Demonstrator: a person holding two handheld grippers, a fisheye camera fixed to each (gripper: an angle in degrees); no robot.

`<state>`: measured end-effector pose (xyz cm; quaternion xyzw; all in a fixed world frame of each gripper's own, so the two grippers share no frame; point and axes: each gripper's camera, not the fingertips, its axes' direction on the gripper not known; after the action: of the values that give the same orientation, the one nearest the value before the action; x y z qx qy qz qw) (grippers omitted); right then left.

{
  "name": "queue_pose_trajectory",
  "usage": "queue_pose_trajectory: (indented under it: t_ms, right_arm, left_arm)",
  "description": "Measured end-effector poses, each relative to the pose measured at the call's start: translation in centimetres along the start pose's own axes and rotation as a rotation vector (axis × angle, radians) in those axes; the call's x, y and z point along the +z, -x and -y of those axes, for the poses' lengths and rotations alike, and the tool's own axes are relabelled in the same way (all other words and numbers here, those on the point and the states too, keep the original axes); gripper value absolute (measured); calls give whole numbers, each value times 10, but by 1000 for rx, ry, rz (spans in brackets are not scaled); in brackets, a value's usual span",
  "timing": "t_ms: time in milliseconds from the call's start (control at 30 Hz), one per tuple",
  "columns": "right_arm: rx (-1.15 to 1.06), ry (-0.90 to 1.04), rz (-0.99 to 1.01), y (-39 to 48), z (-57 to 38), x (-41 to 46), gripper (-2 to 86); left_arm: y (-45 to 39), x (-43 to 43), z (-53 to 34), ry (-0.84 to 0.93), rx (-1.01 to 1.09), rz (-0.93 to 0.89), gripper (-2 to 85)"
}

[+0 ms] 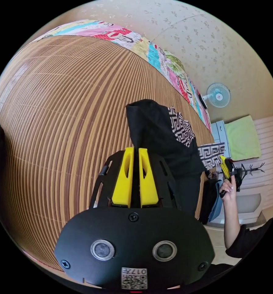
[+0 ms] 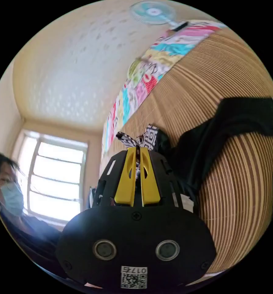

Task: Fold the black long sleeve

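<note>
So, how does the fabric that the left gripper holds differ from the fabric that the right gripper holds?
The left gripper is shut on plain black cloth of the black long sleeve; the right gripper is shut on its black-and-white patterned trim. The left's cloth stands up in a peak; the right's trim fans out past the jaws. Both are parts of one garment over the bamboo mat.

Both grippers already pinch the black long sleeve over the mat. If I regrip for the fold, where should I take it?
Judging by the drape, take the black long sleeve at its patterned trim, coming from the mat's edge side: it's a flat, free-hanging edge. The left gripper pinches plain black cloth; the right gripper already holds the trim.
</note>
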<state>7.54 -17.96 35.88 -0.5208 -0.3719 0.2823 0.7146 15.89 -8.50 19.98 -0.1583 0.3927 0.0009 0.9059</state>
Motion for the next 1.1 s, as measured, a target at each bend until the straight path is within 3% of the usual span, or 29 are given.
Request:
queue_pose_trajectory:
  t_ms: [167, 400, 467, 633, 900, 1100]
  right_arm:
    - [249, 75, -180, -67, -29, 21, 40]
    - [215, -130, -283, -30, -55, -34, 74]
    - [209, -202, -409, -19, -42, -69, 78]
    - [302, -178, -526, -25, 8, -115, 91]
    - [102, -61, -737, 20, 60, -101, 95]
    - [87, 28, -915, 22, 105, -94, 106]
  left_arm:
    - [4, -6, 1, 20, 41, -11, 16]
    - [10, -26, -4, -21, 93, 70, 8]
    - [15, -32, -5, -47, 86, 92, 9]
    - [33, -45, 11, -63, 97, 123, 12]
    - [52, -71, 48, -67, 51, 232, 49]
    - [13, -106, -4, -182, 138, 217, 77]
